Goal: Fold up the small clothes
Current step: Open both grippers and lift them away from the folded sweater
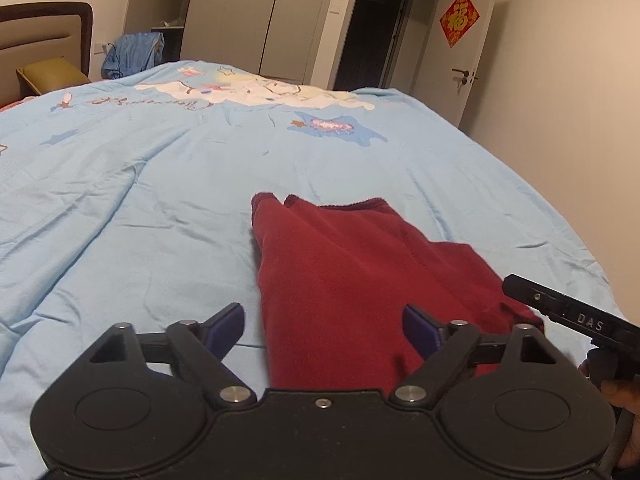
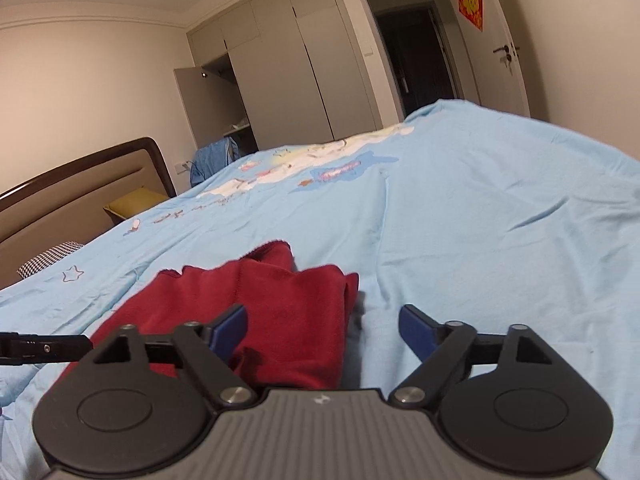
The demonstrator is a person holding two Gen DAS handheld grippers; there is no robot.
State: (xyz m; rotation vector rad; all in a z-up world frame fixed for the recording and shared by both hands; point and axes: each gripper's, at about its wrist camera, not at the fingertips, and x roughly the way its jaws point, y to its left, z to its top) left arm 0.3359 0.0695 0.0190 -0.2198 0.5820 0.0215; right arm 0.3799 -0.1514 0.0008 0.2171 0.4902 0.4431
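Observation:
A dark red garment [image 1: 352,272] lies partly folded on the light blue bedspread [image 1: 140,200]. My left gripper [image 1: 324,326] is open just above its near left edge, nothing between the blue pads. The right gripper's black body [image 1: 568,312] shows at the right edge of the left wrist view. In the right wrist view the same red garment [image 2: 248,300] lies ahead and to the left. My right gripper [image 2: 322,326] is open over the garment's near right edge, holding nothing. A black part of the left gripper [image 2: 44,346] pokes in from the left.
The bed's padded headboard [image 2: 80,196] and a yellow cushion [image 2: 132,202] are to the left. A blue cloth pile [image 1: 136,54] sits beyond the bed. Grey wardrobes [image 2: 296,72], a dark doorway [image 2: 416,60] and a white door [image 2: 504,48] with a red paper decoration [image 2: 469,0] stand at the back.

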